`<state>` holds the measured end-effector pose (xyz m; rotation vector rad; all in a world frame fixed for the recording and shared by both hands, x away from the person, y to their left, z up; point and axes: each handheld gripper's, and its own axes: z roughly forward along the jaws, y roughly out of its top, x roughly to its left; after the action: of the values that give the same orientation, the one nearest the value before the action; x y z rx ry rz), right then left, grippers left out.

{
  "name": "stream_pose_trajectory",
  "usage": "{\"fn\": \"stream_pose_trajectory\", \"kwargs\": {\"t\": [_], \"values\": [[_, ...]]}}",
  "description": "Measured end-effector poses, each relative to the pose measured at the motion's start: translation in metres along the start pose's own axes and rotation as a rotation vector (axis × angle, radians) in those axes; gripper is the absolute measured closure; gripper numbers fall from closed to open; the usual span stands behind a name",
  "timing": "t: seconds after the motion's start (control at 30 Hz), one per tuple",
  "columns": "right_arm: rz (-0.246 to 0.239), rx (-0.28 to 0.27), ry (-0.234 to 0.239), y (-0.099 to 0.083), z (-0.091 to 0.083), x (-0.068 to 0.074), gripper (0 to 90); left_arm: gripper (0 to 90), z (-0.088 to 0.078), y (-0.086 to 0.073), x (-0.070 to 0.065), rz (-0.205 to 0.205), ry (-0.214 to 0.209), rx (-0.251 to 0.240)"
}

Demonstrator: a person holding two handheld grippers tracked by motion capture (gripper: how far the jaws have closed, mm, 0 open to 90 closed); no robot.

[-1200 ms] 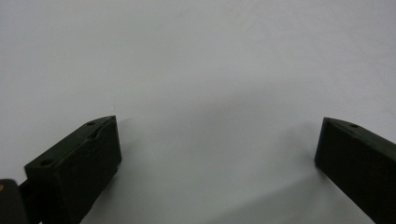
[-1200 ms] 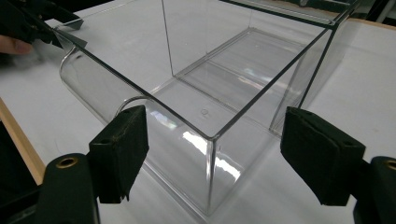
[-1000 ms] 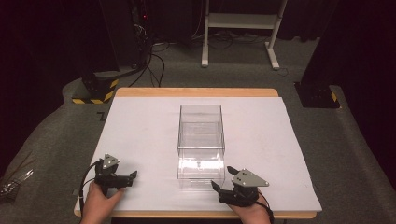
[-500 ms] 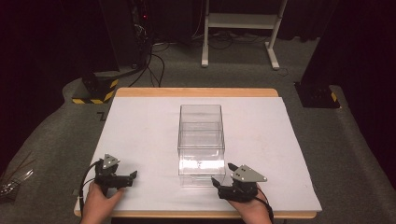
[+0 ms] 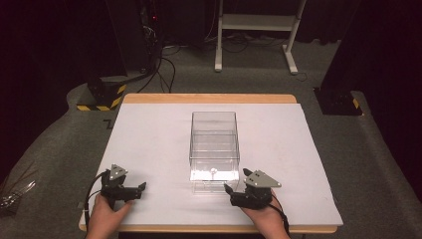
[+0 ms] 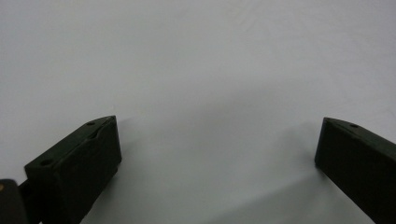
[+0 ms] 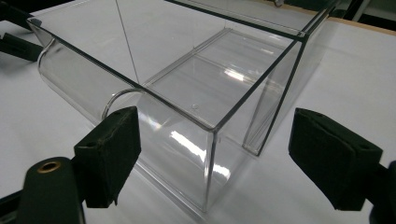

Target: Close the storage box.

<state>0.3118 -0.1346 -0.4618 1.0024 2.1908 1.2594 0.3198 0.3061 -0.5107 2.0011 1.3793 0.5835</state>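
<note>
The right hand-held gripper (image 5: 233,193) stood wide open, its jaws framing the near corner of the clear box (image 5: 214,149), just beside it. The left hand-held gripper (image 5: 139,189), also wide, rested apart over the bare white surface (image 5: 149,144). The box sat mid-surface.

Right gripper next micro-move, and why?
Probably ease the right gripper forward so its open jaws straddle the near corner of the clear plastic box. In the right gripper view that corner edge sits between the jaws but ahead of them, untouched. The left gripper rests open over the bare white table sheet.
</note>
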Motion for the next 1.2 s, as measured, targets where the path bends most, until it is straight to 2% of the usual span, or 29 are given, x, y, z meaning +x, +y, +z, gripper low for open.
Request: {"fn": "stream_pose_trajectory", "kwargs": {"t": [1.03,1.2], "values": [[0.021,-0.003,-0.051,0.011,0.029,-0.020,16.3,0.5,0.000,0.000,0.000,-0.002,-0.001,0.000],[0.036,0.000,-0.068,0.012,0.036,-0.024,16.3,0.5,0.000,0.000,0.000,-0.001,-0.001,0.000]]}}
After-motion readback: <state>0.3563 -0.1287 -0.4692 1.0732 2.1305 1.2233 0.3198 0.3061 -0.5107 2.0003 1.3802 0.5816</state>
